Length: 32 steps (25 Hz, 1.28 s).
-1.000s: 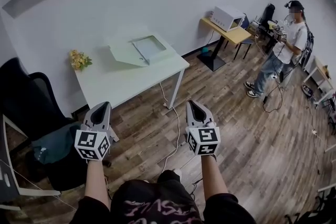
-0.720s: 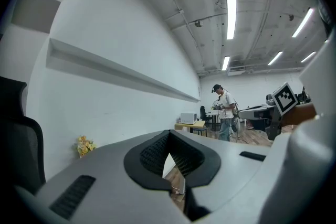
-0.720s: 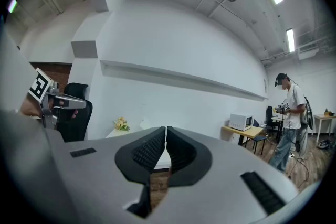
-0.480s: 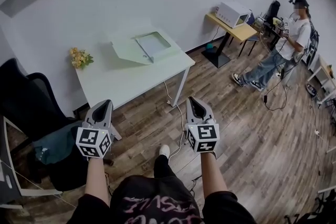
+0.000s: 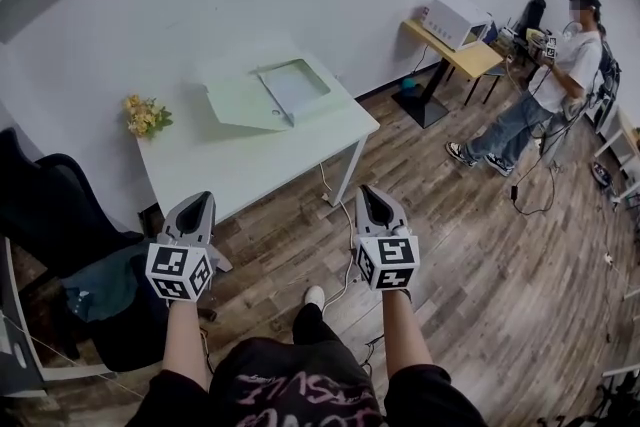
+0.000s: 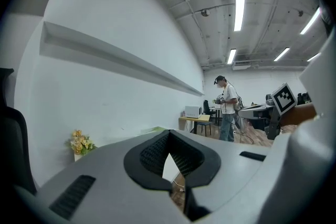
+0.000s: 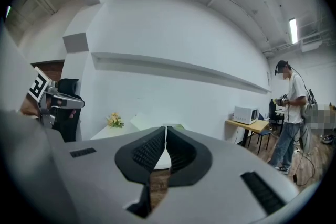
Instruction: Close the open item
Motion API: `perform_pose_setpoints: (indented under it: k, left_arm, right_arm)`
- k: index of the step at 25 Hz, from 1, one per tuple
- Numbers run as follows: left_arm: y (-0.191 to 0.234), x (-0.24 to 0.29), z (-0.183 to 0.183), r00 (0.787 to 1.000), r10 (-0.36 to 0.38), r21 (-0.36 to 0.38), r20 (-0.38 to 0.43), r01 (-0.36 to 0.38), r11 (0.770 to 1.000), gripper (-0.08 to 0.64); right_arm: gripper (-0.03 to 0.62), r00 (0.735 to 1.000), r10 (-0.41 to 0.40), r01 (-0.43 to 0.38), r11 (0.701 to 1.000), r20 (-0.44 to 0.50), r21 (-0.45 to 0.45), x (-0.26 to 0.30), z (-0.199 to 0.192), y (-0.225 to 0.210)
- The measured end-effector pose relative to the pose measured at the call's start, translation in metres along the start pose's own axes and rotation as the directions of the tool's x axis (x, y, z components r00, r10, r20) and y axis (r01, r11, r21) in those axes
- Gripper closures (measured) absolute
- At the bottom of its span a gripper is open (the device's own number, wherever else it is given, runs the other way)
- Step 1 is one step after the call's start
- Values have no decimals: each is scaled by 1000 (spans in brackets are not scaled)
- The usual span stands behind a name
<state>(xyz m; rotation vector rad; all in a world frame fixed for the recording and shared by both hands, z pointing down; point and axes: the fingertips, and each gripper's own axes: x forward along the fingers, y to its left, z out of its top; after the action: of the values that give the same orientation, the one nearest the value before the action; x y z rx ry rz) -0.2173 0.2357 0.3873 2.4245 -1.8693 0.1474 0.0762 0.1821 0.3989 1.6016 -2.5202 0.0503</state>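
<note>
Left gripper [image 5: 198, 201] clenched, nothing between the jaws; its own view shows the pad tips meeting. Right gripper [image 5: 368, 194] likewise closed on nothing, with only a hairline slit between the pads. Both are held low at waist level over the wooden floor [image 5: 450, 235], well short of the tabletop [image 5: 250, 165]. The task's thing is a pale green case [image 5: 270, 95] lying open and flat at the far side of the tabletop, next to the wall. It lies straight ahead and up from both grippers, roughly between their two lines of aim. Its two halves sit side by side; the fold between them runs obliquely away toward the wall. The plain flap falls on the left gripper's side, the half with the framed window on the right gripper's side. Which half is the lid I cannot tell from here. Judgement: neither gripper is clearly nearer, and the approach has to come first. Open floor lies ahead of both. The tabletop's near right corner stands ahead of the right gripper, and a cable [image 5: 335, 215] trails on the floor under it. Flowers [image 5: 143, 115] sit at the tabletop's left end, apart from the case. A dark chair [image 5: 60, 215] crowds the left flank. Another person [image 5: 545, 90] stands well apart, far right.
</note>
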Motion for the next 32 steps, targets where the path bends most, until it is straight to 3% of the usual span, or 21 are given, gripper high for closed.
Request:
perform_pose_setpoints:
  k: [18, 32]
  left_arm:
    - [36, 173, 1, 993, 99, -17, -59, -100, 995, 546]
    - [51, 212, 8, 979, 187, -3, -75, -188, 982, 546]
  right_arm:
    - [566, 996, 83, -83, 997, -22, -1, 171, 2, -95]
    - [566, 990, 140, -140, 990, -24, -2, 234, 8, -126]
